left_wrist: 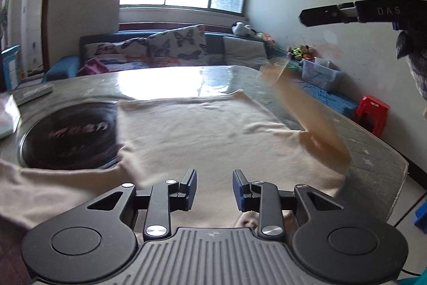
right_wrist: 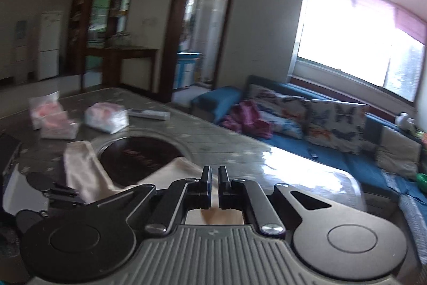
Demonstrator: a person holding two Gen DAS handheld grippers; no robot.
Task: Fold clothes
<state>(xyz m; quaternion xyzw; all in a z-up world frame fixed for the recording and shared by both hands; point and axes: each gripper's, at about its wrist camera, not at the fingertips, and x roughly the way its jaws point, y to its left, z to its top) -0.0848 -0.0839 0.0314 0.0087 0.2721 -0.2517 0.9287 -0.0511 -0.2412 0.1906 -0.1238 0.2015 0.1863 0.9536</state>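
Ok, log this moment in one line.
cream top: spread on table, edge over dark round inset | left gripper: open above it | right gripper: shut, raised | sleeve: in air, blurred

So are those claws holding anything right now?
Nothing: left gripper open above the shirt; right gripper shut, empty, the raised sleeve apart from it.

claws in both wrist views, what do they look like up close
Left claw: black linkage arms with silver rivets, blue finger pads, round black side discs and a grey ribbed base. Right claw: the same build; seen from the left, it is black and marked DAS.
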